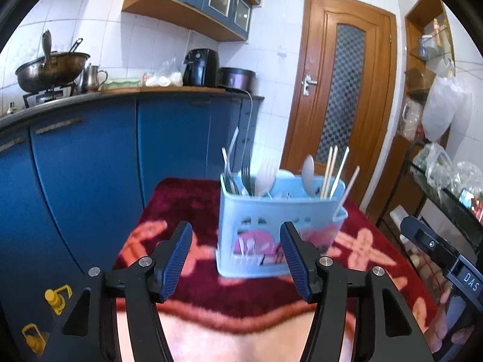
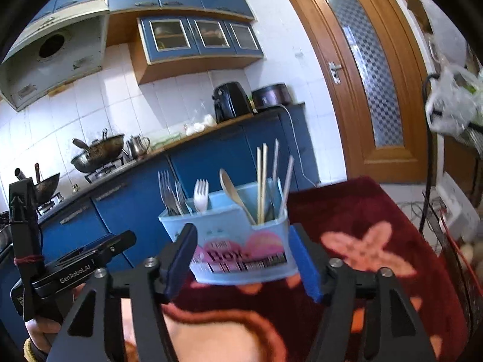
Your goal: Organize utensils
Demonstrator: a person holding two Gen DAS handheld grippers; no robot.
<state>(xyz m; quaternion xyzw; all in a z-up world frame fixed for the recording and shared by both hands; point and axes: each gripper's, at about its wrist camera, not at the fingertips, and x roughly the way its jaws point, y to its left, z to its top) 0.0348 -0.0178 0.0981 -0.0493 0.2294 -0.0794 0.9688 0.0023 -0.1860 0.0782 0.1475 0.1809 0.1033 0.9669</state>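
- A light blue caddy [image 1: 280,226] is seen standing upright on the red patterned cloth [image 1: 187,199] covering the surface, its long side turned toward both cameras.
- Forks [image 2: 170,193], a white plastic fork [image 2: 201,194], a wooden spoon [image 2: 234,193] and chopsticks [image 2: 262,181] are held handle-down, pointing up.
- "Box" lettering is shown only in the right wrist view.
- The left gripper [image 1: 235,259] and right gripper [image 2: 241,259] are seen with jaws apart, nothing clamped.
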